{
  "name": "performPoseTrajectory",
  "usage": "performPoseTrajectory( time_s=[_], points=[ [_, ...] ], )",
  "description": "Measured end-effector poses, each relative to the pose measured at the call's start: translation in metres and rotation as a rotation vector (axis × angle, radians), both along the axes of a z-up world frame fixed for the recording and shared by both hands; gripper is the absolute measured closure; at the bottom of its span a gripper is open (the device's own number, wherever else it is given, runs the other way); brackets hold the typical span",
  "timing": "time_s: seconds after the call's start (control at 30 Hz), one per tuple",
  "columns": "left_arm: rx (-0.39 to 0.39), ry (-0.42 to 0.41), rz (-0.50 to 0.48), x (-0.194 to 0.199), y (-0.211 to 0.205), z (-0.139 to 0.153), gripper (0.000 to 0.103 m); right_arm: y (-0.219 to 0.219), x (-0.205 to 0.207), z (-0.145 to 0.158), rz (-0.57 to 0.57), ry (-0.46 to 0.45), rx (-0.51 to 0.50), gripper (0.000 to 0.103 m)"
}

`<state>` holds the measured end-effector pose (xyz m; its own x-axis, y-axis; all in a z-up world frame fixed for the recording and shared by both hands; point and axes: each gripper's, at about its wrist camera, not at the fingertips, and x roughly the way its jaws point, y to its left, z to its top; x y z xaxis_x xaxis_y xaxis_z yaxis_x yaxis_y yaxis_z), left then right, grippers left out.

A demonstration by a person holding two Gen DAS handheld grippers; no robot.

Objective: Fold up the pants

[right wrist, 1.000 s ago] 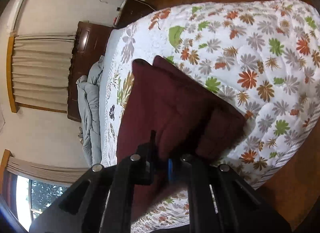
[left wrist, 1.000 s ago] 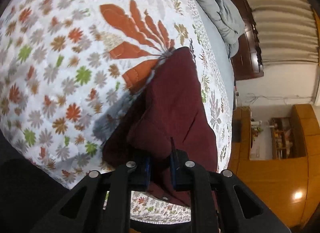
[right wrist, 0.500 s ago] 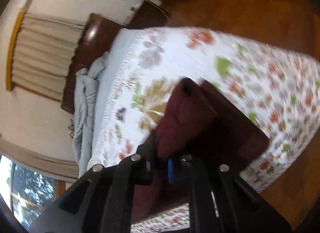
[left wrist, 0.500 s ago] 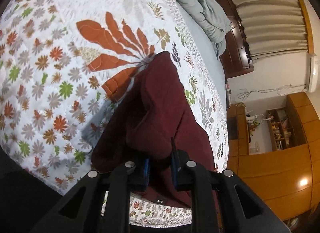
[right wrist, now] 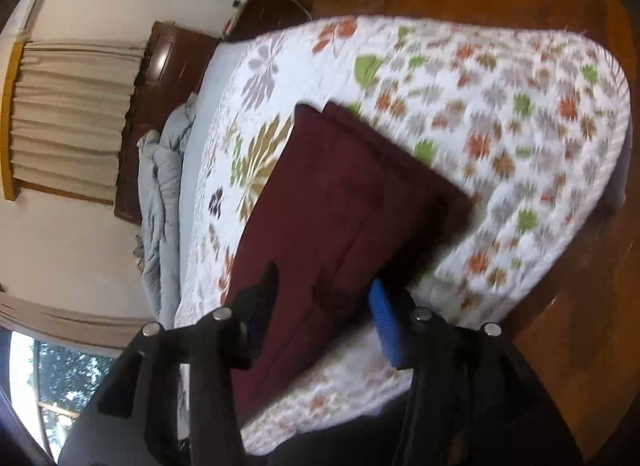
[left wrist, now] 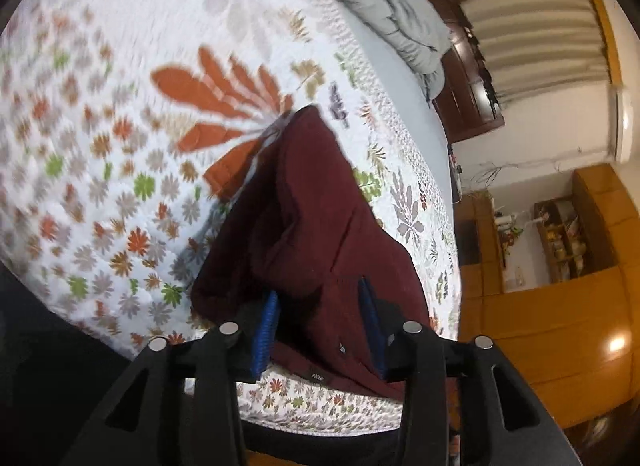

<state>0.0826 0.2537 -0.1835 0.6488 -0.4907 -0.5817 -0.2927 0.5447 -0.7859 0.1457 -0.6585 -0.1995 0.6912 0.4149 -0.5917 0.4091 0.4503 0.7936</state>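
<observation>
Maroon pants lie folded on the floral quilt, both grippers spread wide over them.

Left gripper has its blue pads apart, straddling the pants' near edge; right gripper gapes likewise over the same end. A grey blanket sits bunched well beyond the pants, toward the headboard.

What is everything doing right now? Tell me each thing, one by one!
Left hand-held gripper: open, pants between its fingers.
Right hand-held gripper: open, over the pants.
Maroon pants: folded, lying on the quilt.
Flowery quilt: spread on the bed.
Grey blanket: crumpled.
Curtains: drawn shut.
</observation>
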Motion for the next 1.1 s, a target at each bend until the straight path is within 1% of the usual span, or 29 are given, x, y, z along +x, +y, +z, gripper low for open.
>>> performPoseTrajectory(
  time_s=[0.03,0.1,0.13,0.17,0.2,0.27,0.3,0.33,0.37,0.4,0.43,0.47,0.5,0.53,0.57,0.63,0.67,0.7,0.73,0.77,0.8,0.83,0.87,0.9,0.93,0.97,1.0,1.03,1.1],
  points=[
    [0.035,-0.016,-0.012,-0.001,-0.004,0.01,0.063,0.004,-0.001,0.005,0.02,0.003,-0.016,0.057],
    [0.133,-0.067,-0.053,0.0,-0.017,0.035,0.063,0.033,0.004,0.031,0.121,0.013,-0.162,0.057],
    [0.17,-0.095,-0.078,0.005,-0.025,0.046,0.063,0.055,0.011,0.048,0.193,0.0,-0.264,0.057],
    [0.198,-0.122,-0.104,0.01,-0.033,0.055,0.06,0.082,0.022,0.065,0.275,-0.03,-0.365,0.057],
    [0.23,-0.151,-0.136,0.019,-0.042,0.065,0.06,0.105,0.031,0.077,0.342,-0.059,-0.431,0.057],
    [0.289,-0.164,-0.134,0.033,-0.049,0.076,0.06,0.153,0.055,0.096,0.473,-0.103,-0.553,0.057],
    [0.286,-0.157,-0.112,0.04,-0.048,0.08,0.06,0.185,0.074,0.103,0.559,-0.139,-0.577,0.052],
    [0.269,-0.157,-0.093,0.042,-0.046,0.083,0.06,0.204,0.09,0.103,0.621,-0.155,-0.558,0.048],
    [0.255,-0.163,-0.088,0.045,-0.045,0.086,0.058,0.229,0.11,0.101,0.693,-0.166,-0.538,0.048],
    [0.258,-0.163,-0.103,0.049,-0.047,0.087,0.055,0.249,0.124,0.098,0.742,-0.17,-0.539,0.044],
    [0.272,-0.153,-0.113,0.053,-0.05,0.085,0.054,0.273,0.142,0.093,0.811,-0.171,-0.542,0.043],
    [0.268,-0.144,-0.129,0.058,-0.053,0.08,0.053,0.296,0.157,0.086,0.877,-0.174,-0.54,0.043],
    [0.253,-0.134,-0.156,0.061,-0.054,0.069,0.053,0.329,0.178,0.074,0.964,-0.168,-0.529,0.042],
    [0.24,-0.116,-0.171,0.066,-0.055,0.058,0.053,0.348,0.193,0.068,1.004,-0.161,-0.522,0.042],
    [0.232,-0.087,-0.159,0.07,-0.053,0.045,0.053,0.375,0.211,0.058,1.057,-0.148,-0.516,0.042],
    [0.231,0.036,-0.153,0.074,-0.051,0.009,0.055,0.412,0.235,0.045,1.13,-0.129,-0.492,0.042],
    [0.224,0.09,-0.134,0.073,-0.048,-0.006,0.059,0.43,0.244,0.04,1.163,-0.121,-0.486,0.041],
    [0.211,0.105,-0.111,0.067,-0.043,-0.019,0.066,0.454,0.254,0.035,1.203,-0.122,-0.498,0.039],
    [0.225,0.103,-0.09,0.061,-0.039,-0.024,0.084,0.47,0.26,0.033,1.233,-0.12,-0.506,0.036],
    [0.227,0.106,-0.075,0.057,-0.035,-0.026,0.09,0.486,0.265,0.03,1.265,-0.115,-0.517,0.036],
    [0.183,0.109,-0.03,0.051,-0.026,-0.033,0.092,0.497,0.267,0.028,1.286,-0.115,-0.526,0.036],
    [0.155,0.117,-0.005,0.047,-0.021,-0.038,0.1,0.505,0.269,0.025,1.304,-0.109,-0.533,0.046],
    [0.134,0.116,0.007,0.046,-0.018,-0.042,0.1,0.511,0.272,0.019,1.324,-0.092,-0.53,0.059],
    [0.131,0.116,0.006,0.046,-0.017,-0.042,0.1,0.516,0.278,0.008,1.346,-0.044,-0.535,0.093],
    [0.141,0.117,0.002,0.047,-0.018,-0.041,0.1,0.515,0.282,0.003,1.335,-0.022,-0.57,0.097],
    [0.152,0.116,-0.001,0.047,-0.019,-0.041,0.1,0.511,0.288,-0.002,1.318,-0.002,-0.559,0.098],
    [0.162,0.113,-0.005,0.048,-0.02,-0.041,0.1,0.502,0.294,-0.006,1.286,0.019,-0.503,0.098],
    [0.162,0.112,-0.007,0.048,-0.02,-0.042,0.1,0.499,0.296,-0.007,1.269,0.027,-0.488,0.098],
    [0.136,0.109,-0.004,0.048,-0.017,-0.044,0.1,0.498,0.29,-0.005,1.251,0.015,-0.507,0.097]
  ],
)
